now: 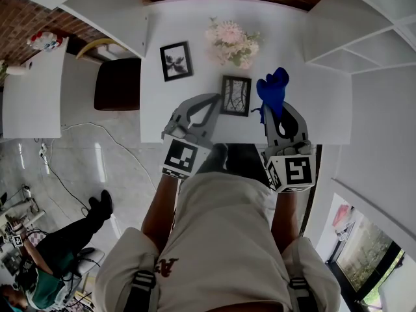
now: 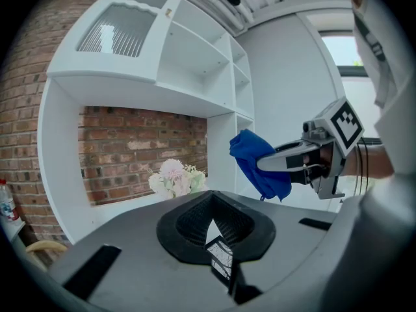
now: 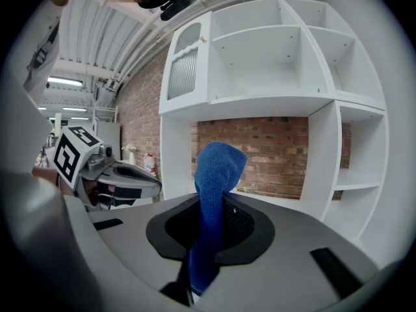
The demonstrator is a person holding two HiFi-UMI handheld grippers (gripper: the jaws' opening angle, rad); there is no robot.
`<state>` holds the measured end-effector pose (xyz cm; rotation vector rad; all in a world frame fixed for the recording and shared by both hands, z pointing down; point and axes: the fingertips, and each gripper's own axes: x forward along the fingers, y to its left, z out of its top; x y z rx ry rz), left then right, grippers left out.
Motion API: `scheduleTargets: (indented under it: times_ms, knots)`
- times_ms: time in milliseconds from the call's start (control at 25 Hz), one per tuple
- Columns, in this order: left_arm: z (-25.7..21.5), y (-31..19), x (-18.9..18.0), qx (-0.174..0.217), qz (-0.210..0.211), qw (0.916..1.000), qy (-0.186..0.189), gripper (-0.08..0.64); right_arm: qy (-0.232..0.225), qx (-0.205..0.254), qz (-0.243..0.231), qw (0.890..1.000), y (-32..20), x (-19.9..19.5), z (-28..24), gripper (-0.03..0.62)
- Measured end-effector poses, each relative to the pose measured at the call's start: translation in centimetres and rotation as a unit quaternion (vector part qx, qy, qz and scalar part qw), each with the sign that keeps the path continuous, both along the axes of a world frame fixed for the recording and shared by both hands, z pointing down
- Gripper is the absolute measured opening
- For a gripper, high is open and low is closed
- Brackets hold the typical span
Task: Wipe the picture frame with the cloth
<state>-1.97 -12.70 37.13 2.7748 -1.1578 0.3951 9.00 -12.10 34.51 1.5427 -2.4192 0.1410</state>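
The left gripper [image 1: 216, 101] had its jaws pressed nearly together on the left edge of the picture frame [image 1: 235, 95]. In the left gripper view a sliver of that frame [image 2: 221, 259] sat right in the slit between them, so it read as a steadying pinch. The frame stood near the middle of the tabletop's [image 1: 195, 25] front edge. Over on the right, the right gripper [image 1: 278, 112] had its jaws clamped on the blue cloth [image 1: 273, 86], which bunched up above the tips, just beside the frame's right edge but apart from it. No contact between cloth and frame yet, so by my reading the wipe itself hadn't begun; this was the set-up, frame braced and cloth poised. The next move called for swinging the cloth left onto the face of the frame and drawing it across, while the left pinch kept the frame from sliding. A second frame [image 1: 175, 60] and the flowers [image 1: 233, 42] waited farther back, towards the rear edge.
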Motion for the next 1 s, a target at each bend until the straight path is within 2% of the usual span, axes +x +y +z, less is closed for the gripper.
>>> scheduleTargets:
  times_ms: [320, 400, 520, 1000]
  knots:
    - [-0.8, 0.0, 0.0, 0.008, 0.001, 1.0000, 0.001, -0.005, -0.020, 0.032, -0.015, 0.999, 0.3, -0.4, -2.5, 0.046]
    - [-0.9, 0.0, 0.0, 0.009, 0.001, 1.0000, 0.003, -0.003, -0.013, 0.035, -0.021, 0.999, 0.4, -0.6, -2.8, 0.048]
    - [-0.9, -0.1, 0.1, 0.009, -0.001, 0.9999, 0.004, -0.003, 0.015, 0.027, -0.024, 0.999, 0.2, -0.7, -2.0, 0.041]
    - [-1.3, 0.1, 0.2, 0.012, -0.006, 0.9999, 0.005, -0.005, 0.020, 0.009, -0.019, 1.000, 0.2, -0.3, -0.9, 0.040]
